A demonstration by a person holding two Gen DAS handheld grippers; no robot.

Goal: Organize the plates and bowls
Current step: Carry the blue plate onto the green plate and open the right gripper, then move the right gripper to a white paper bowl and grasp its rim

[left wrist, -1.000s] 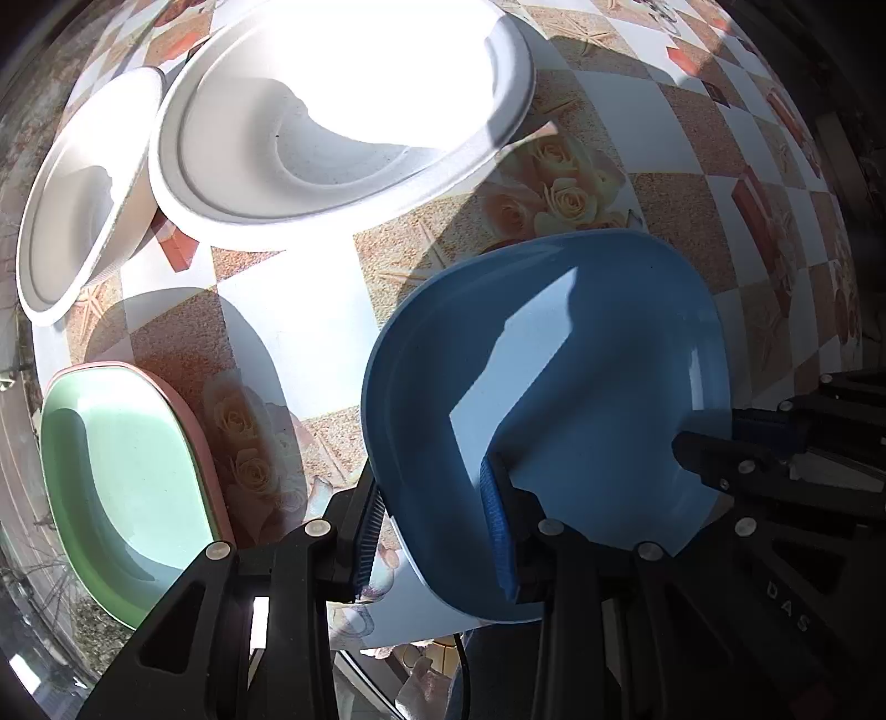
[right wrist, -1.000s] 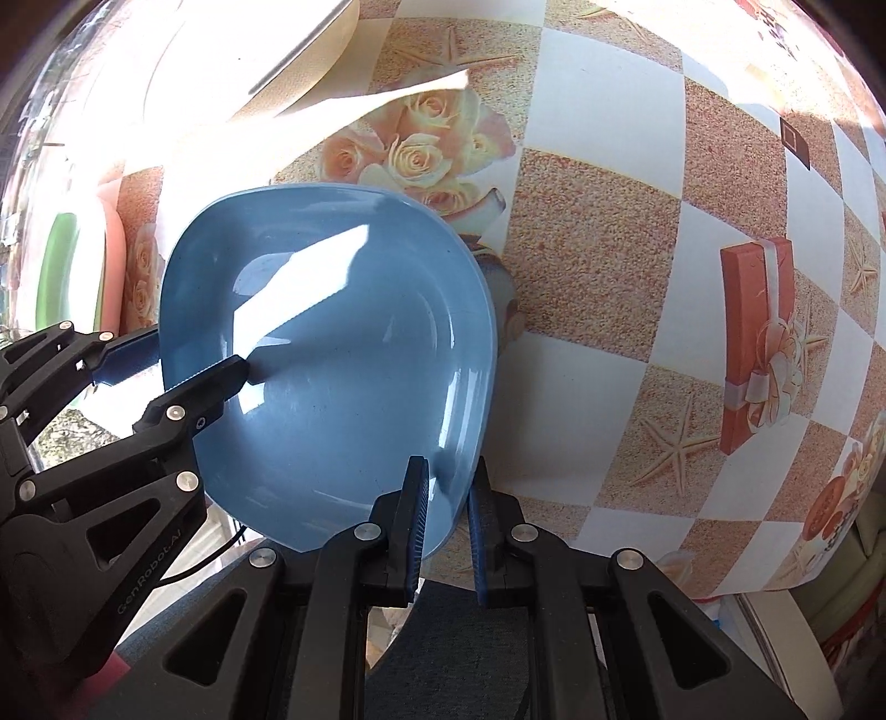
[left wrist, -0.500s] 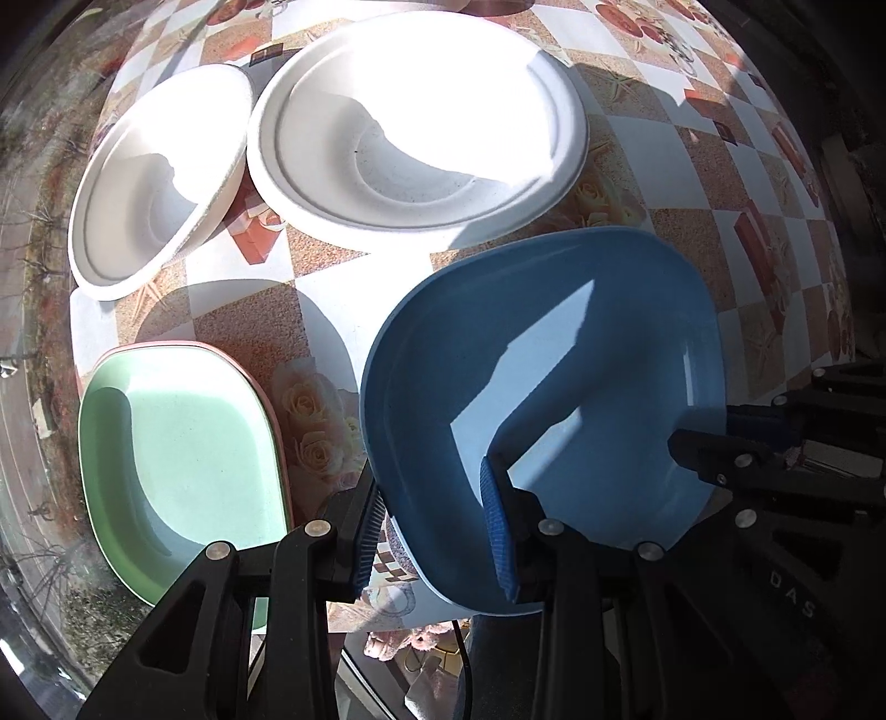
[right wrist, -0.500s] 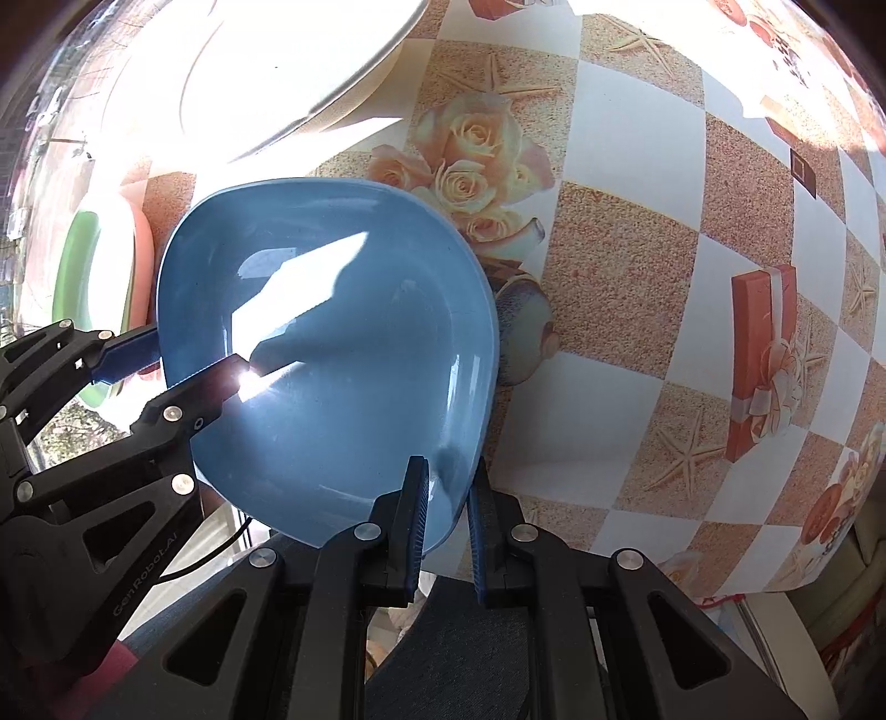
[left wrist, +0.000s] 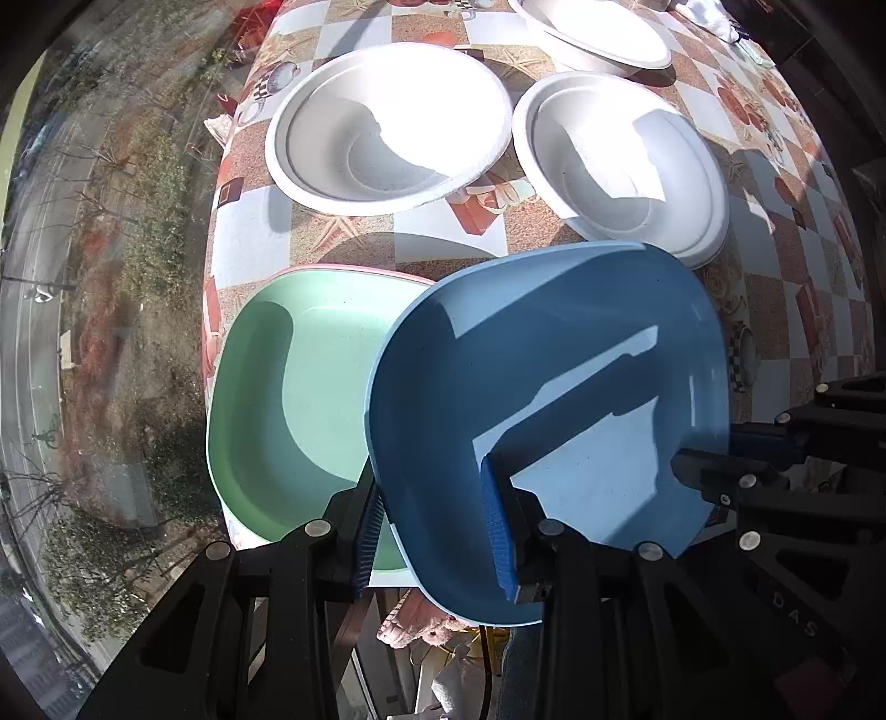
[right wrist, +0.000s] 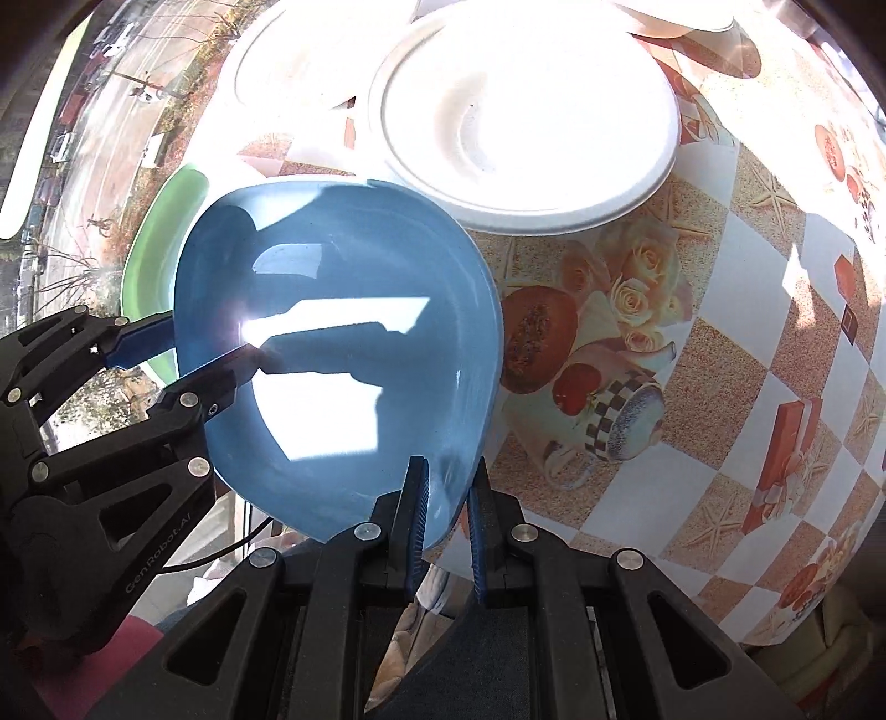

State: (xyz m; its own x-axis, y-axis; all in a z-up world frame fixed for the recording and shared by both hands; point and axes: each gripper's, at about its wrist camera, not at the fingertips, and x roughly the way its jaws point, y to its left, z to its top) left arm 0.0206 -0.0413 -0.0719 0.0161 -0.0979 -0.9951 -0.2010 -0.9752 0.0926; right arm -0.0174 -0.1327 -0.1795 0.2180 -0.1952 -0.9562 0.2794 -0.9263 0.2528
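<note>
We note the left tool (left wrist: 437,534) with its two blue-padded fingers set apart across the near rim of the blue plate (left wrist: 554,387), one pad under the rim outside, the other pressed on the inner face; it grips the plate. The right tool (right wrist: 447,518) has its fingers drawn nearly together, pinching the blue plate's rim on the side away from the left tool. In the right wrist view the left tool (right wrist: 183,360) shows at the plate's left edge; in the left wrist view the right tool (left wrist: 714,454) shows at its right edge. So we have the blue plate (right wrist: 343,360) held between both tools, raised off the surface (right wrist: 747,277) and tilted, with sunlight and finger shadows across its inside. Just left of the blue plate, partly under its edge, lies a green plate (left wrist: 288,399) stacked on a pink plate (left wrist: 343,270), of which only the rim shows. Beyond the blue plate sit two white paper bowls: one large white bowl (left wrist: 387,127) to the far left, one nearer white bowl (left wrist: 620,160) whose near rim the blue plate overlaps. A third white dish (left wrist: 592,33) stands farther back. The surface wears a checked cloth printed with roses, cups and starfish.
</note>
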